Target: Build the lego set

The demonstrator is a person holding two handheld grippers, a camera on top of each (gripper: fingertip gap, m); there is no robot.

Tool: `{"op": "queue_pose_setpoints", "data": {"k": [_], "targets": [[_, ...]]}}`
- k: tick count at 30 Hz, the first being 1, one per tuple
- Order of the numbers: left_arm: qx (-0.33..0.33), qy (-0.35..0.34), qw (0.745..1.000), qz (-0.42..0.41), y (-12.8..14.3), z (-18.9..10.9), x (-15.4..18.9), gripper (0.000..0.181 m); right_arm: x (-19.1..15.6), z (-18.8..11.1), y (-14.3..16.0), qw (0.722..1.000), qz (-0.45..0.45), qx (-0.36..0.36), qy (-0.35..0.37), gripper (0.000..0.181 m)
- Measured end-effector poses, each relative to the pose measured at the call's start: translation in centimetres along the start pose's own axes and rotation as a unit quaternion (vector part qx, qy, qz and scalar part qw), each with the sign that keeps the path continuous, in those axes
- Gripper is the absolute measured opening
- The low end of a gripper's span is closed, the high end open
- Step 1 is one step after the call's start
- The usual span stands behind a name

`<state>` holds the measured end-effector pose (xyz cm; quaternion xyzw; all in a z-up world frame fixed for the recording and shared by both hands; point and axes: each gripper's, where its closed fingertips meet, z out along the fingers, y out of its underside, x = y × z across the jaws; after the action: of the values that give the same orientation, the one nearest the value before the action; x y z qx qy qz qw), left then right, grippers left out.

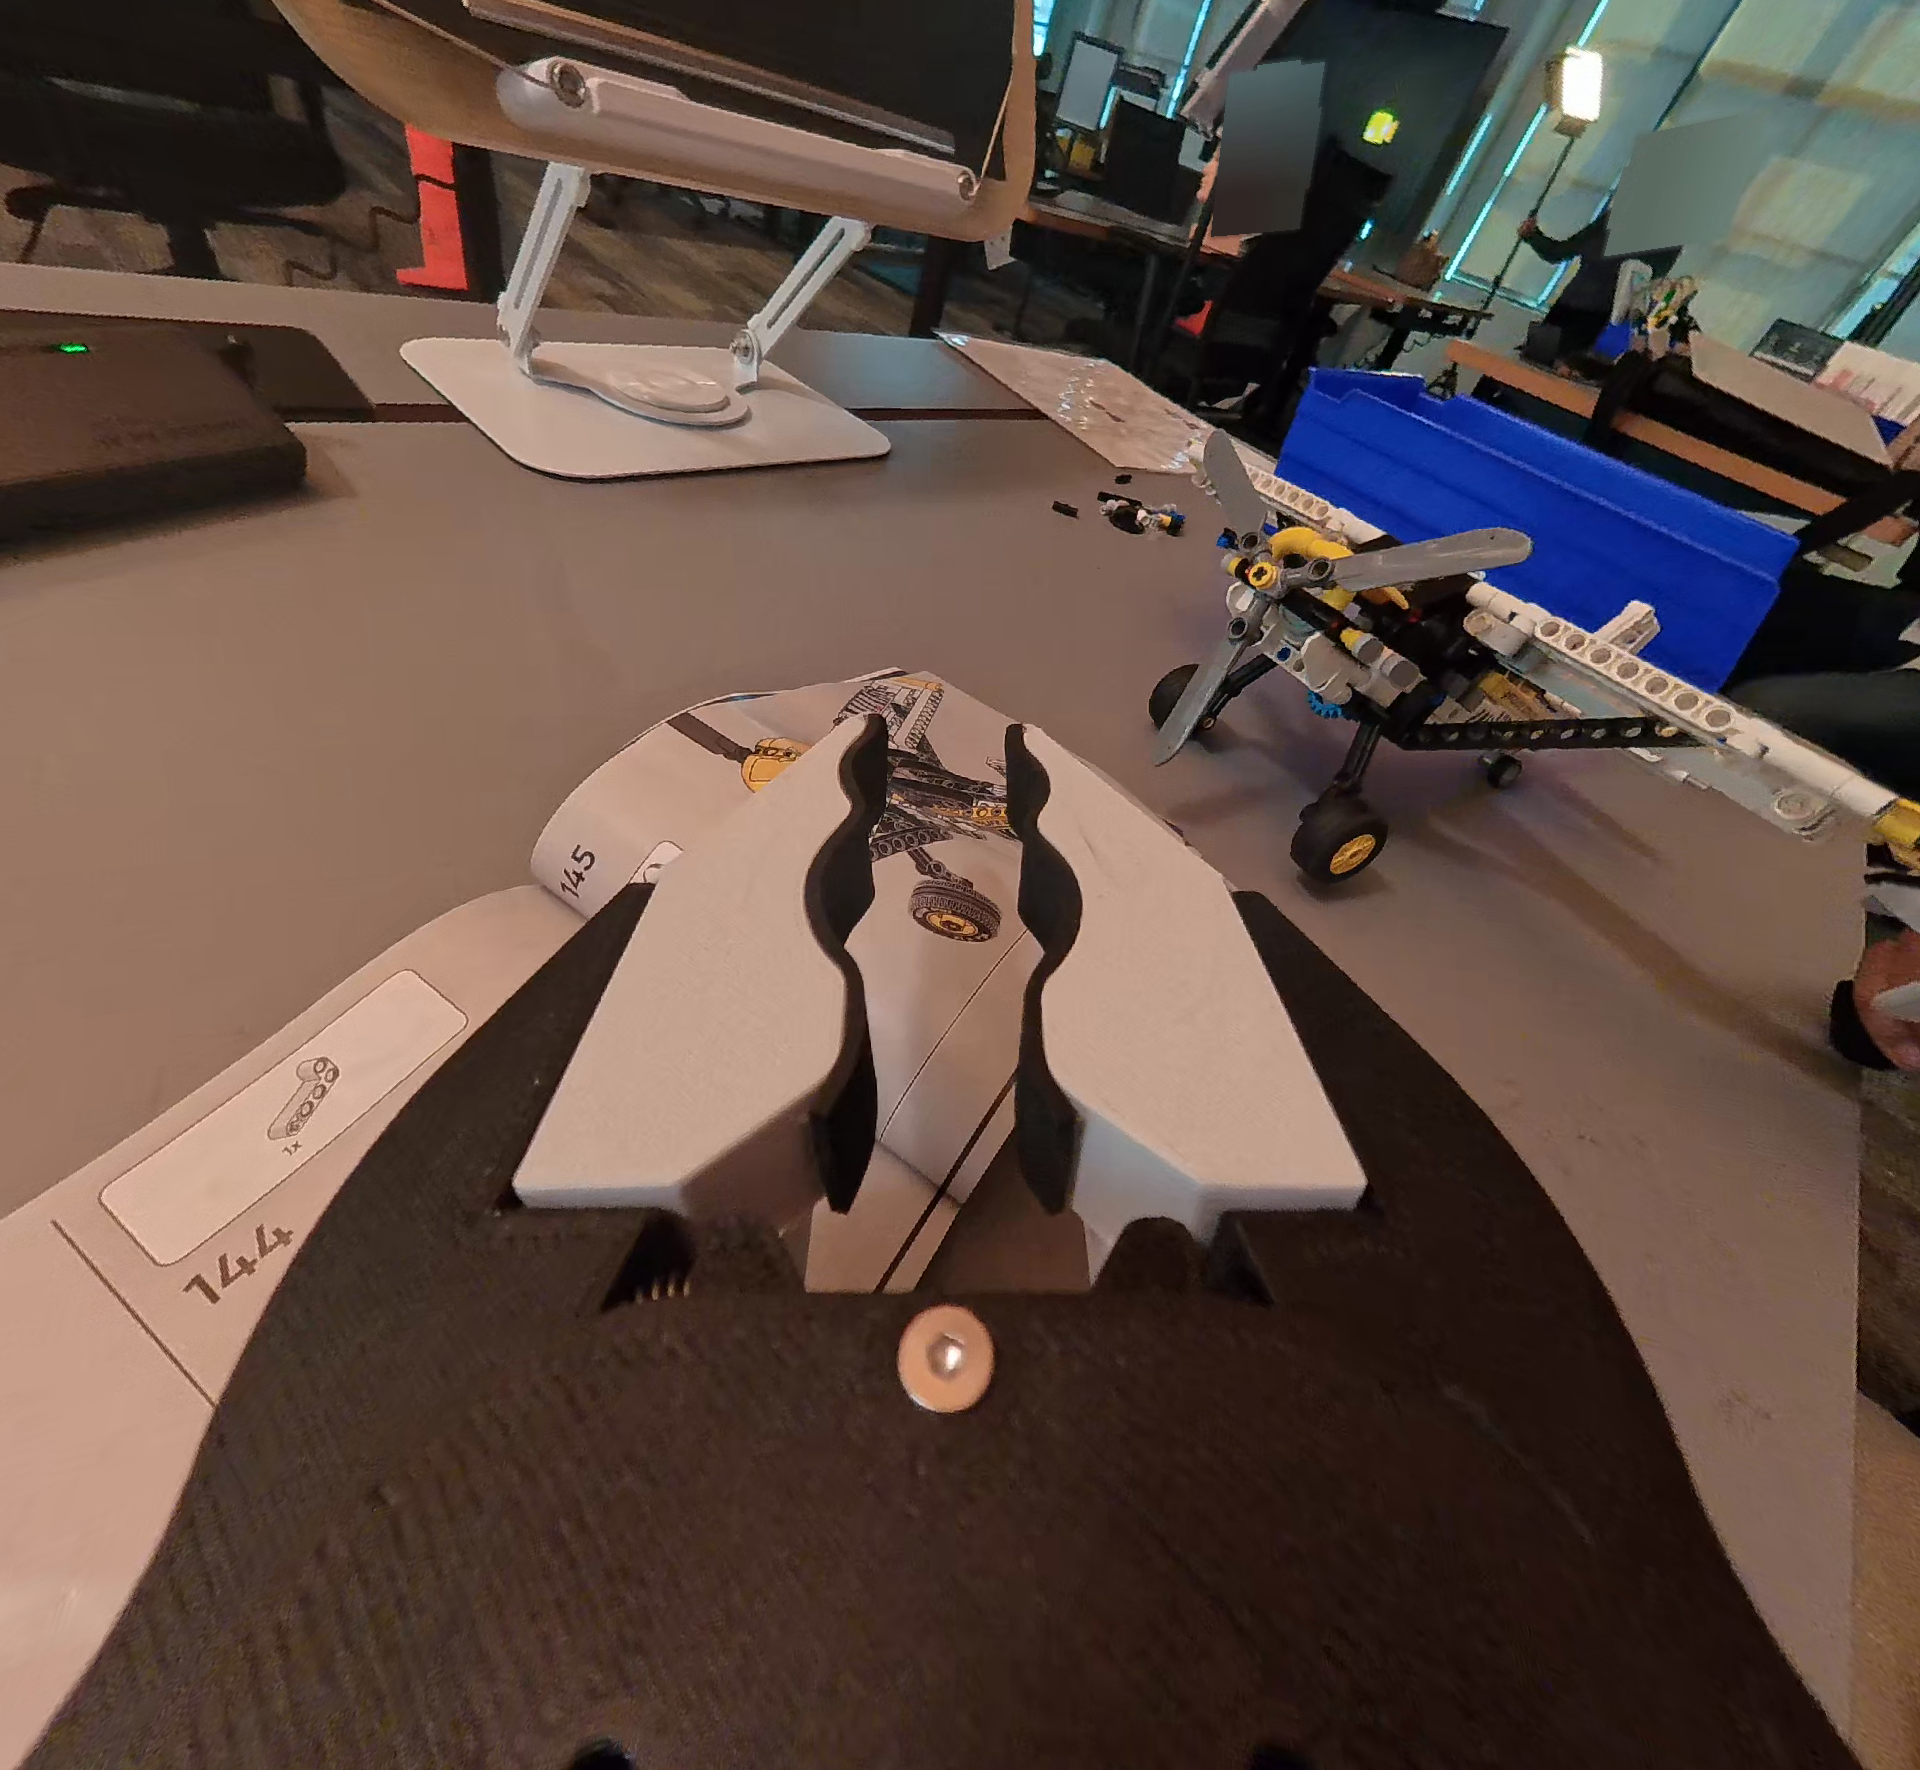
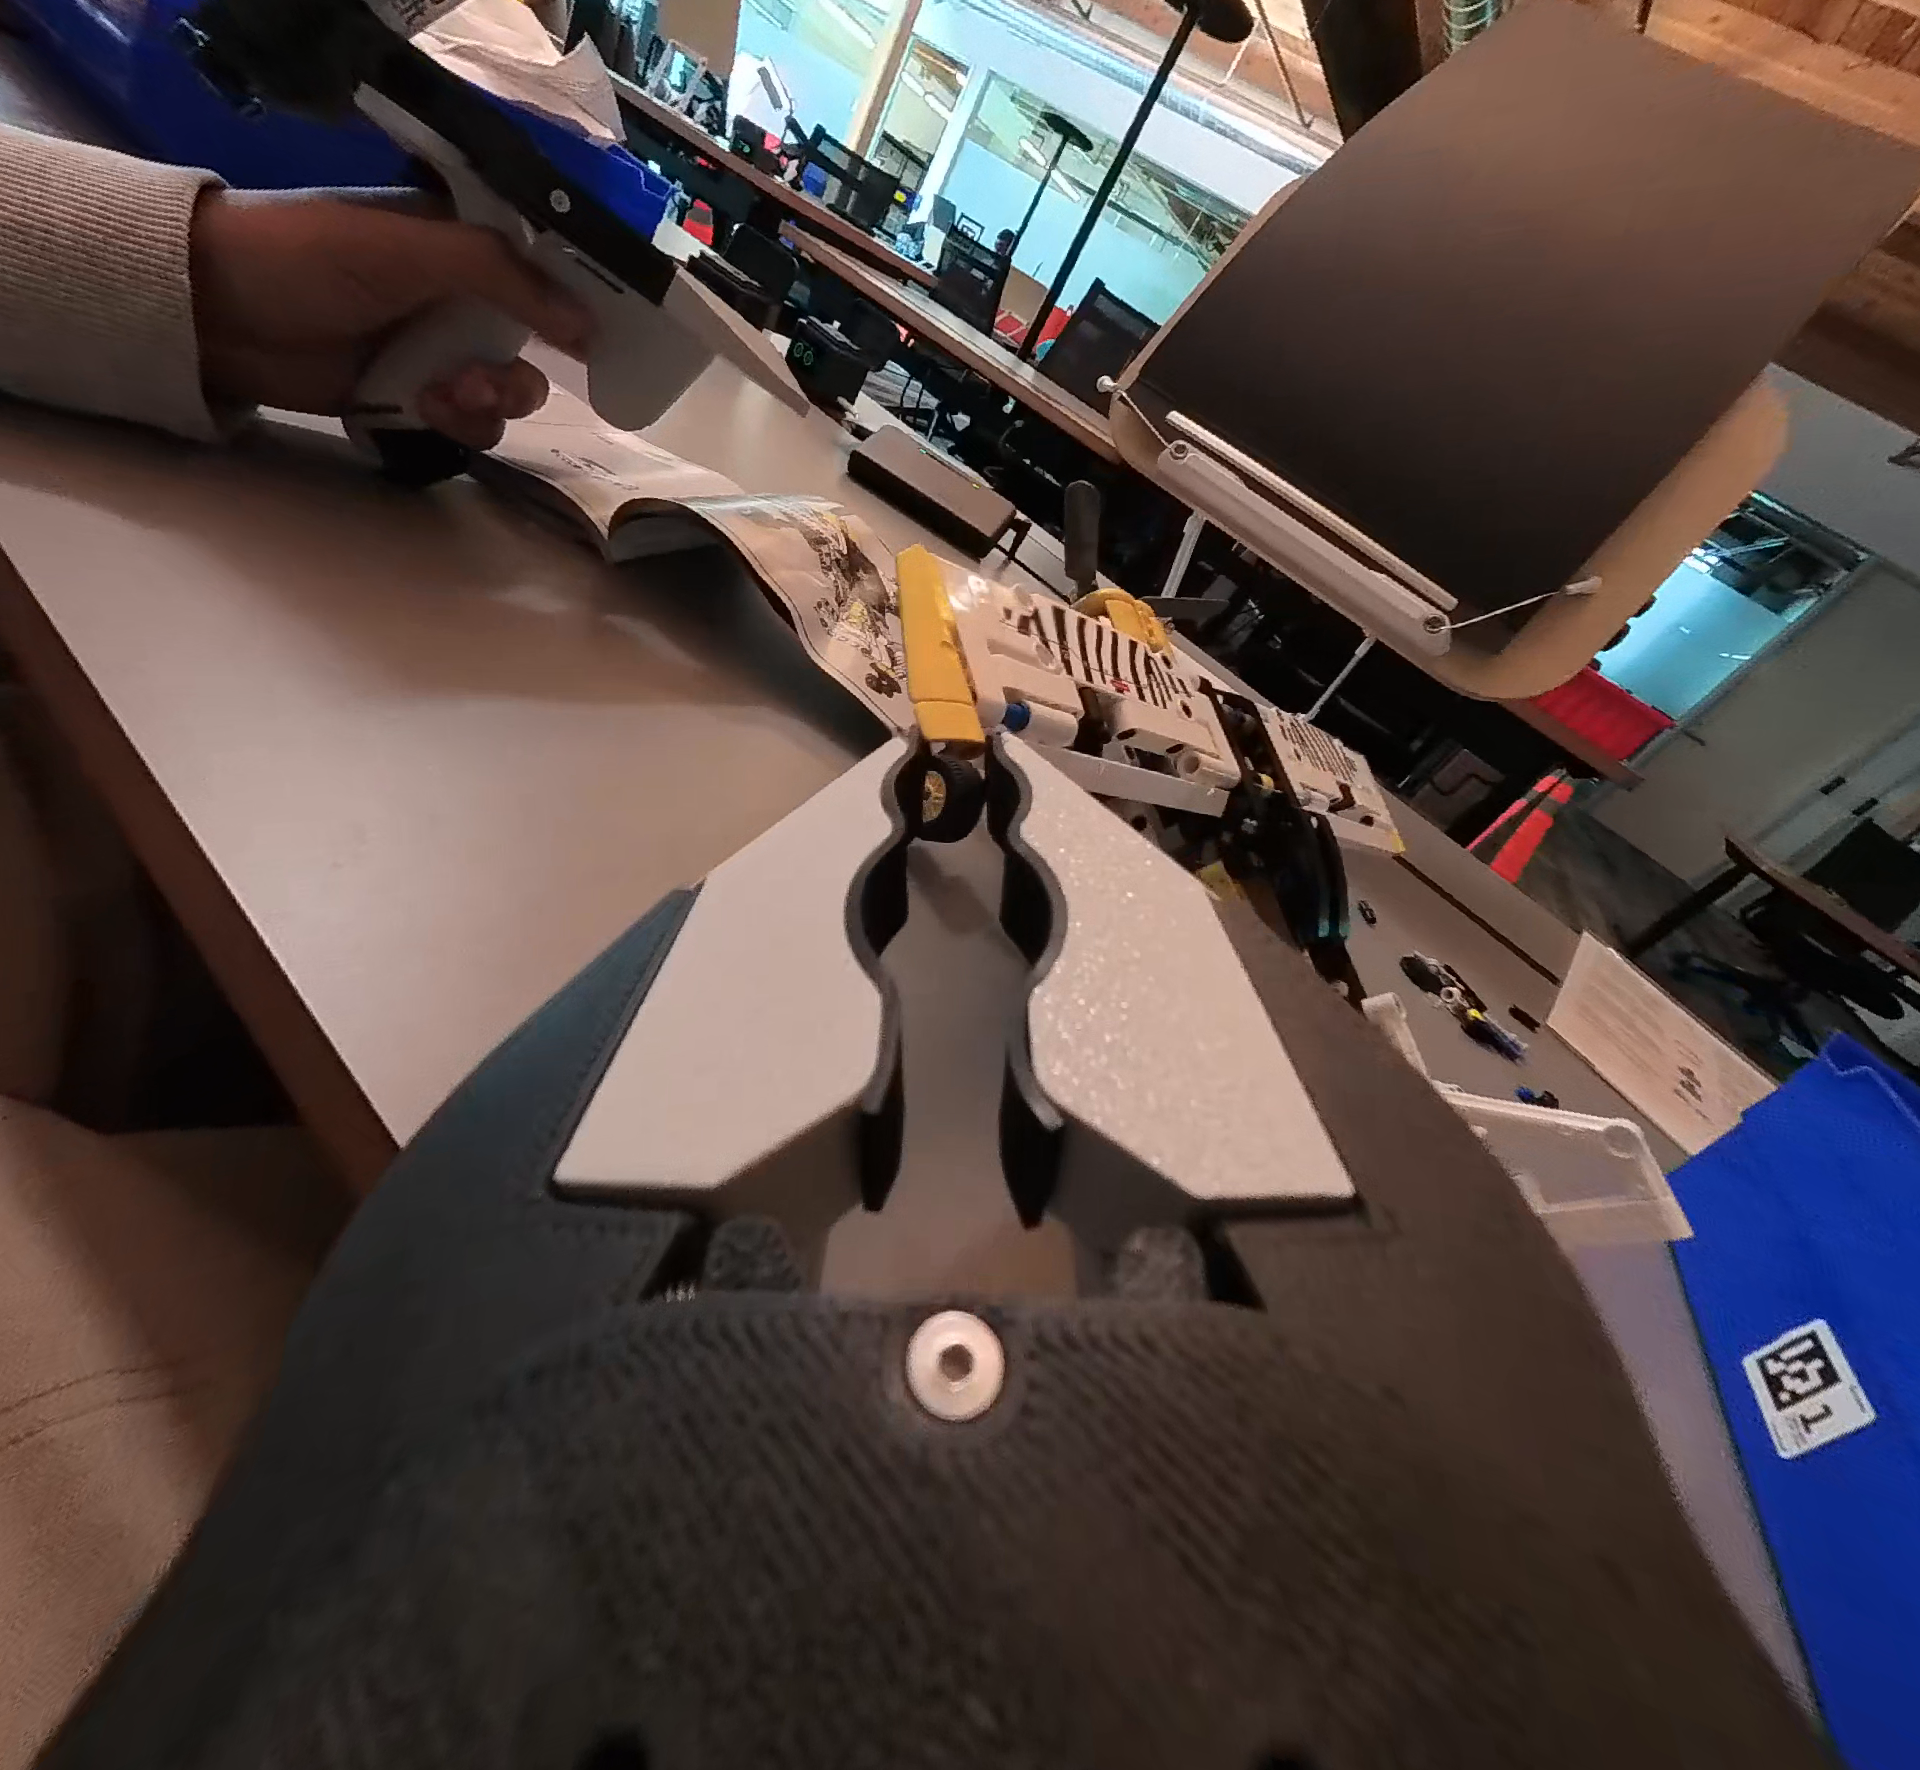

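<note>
The partly built lego plane (image 1: 1455,660) stands on the grey table to the right of my left gripper, propeller toward me. My left gripper (image 1: 945,744) is open and empty, hovering over the open instruction booklet (image 1: 312,1097). In the right wrist view the plane (image 2: 1122,692) shows from its tail, with a yellow fin. My right gripper (image 2: 945,775) is shut on the small black tail wheel with a yellow hub (image 2: 951,790). A hand holds the left gripper (image 2: 665,370) over the booklet (image 2: 665,494) at upper left.
A blue bin (image 1: 1538,494) stands behind the plane. Small loose pieces (image 1: 1138,515) lie beyond it. A tablet on a white stand (image 1: 644,411) and a black box (image 1: 125,421) sit at the back. A blue bin (image 2: 1818,1305) and a clear plastic part (image 2: 1558,1170) are at right. Spacing between my two grippers at the tips: around 25 centimetres.
</note>
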<state>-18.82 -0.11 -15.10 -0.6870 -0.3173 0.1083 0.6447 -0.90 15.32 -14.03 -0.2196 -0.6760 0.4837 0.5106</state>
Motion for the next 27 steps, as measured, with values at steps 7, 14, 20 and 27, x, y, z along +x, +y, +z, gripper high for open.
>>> {"op": "queue_pose_setpoints", "data": {"k": [7,14,20,27], "targets": [[0.001,0.0,1.0,-0.002,0.0,0.0,0.0,0.02,1.1,-0.7,-0.1,1.0,0.006,0.019,0.012,0.008],[0.001,0.001,1.0,-0.001,0.0,0.0,0.0,0.02,4.8,-2.3,-0.3,0.989,0.12,0.066,0.054,0.008],[0.0,0.001,1.0,-0.002,0.0,0.0,0.0,0.02,5.4,-2.6,-0.3,0.986,0.133,0.072,0.065,0.008],[0.0,0.001,1.0,-0.005,0.0,0.0,-0.1,0.02,3.8,-1.8,-0.1,0.995,0.082,0.048,0.043,0.008]]}}
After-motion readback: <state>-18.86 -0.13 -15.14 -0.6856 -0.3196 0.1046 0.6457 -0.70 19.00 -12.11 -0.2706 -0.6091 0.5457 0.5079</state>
